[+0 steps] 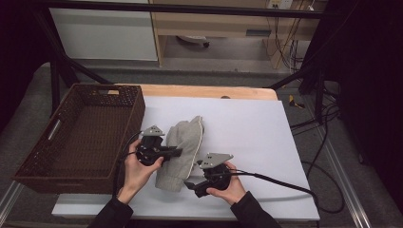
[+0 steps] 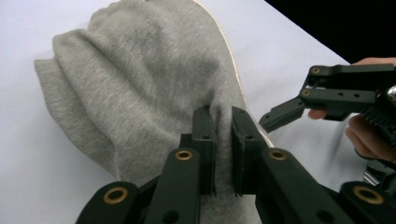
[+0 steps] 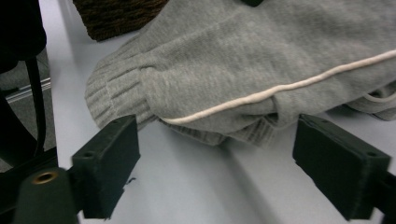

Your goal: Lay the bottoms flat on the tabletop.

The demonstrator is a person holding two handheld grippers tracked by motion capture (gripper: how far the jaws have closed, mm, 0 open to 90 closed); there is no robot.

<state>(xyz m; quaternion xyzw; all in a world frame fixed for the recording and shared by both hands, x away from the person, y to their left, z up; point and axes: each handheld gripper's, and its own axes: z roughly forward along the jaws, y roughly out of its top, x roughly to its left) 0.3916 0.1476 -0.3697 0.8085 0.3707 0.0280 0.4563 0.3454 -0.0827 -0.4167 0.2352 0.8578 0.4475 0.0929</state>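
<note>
A grey knitted garment [image 1: 183, 147] with a cream piped edge lies folded on the white table sheet [image 1: 247, 133]. My left gripper [image 1: 178, 152] reaches onto it from the left. In the left gripper view its jaws [image 2: 223, 154] stand almost together, pinching a fold of the grey garment [image 2: 140, 84]. My right gripper [image 1: 192, 188] sits at the garment's near end, pointing left. Its jaws [image 3: 217, 154] are wide open just off the sheet, with the garment's ribbed hem [image 3: 121, 93] lying in front of them, untouched. The right gripper [image 2: 280, 114] also appears beyond the cloth.
A brown woven basket [image 1: 135, 116] stands at the table's left, close to the garment, and its wall [image 3: 116, 16] shows behind the cloth. The sheet spreads bare to the right. A cable [image 1: 285, 183] trails right from my right gripper.
</note>
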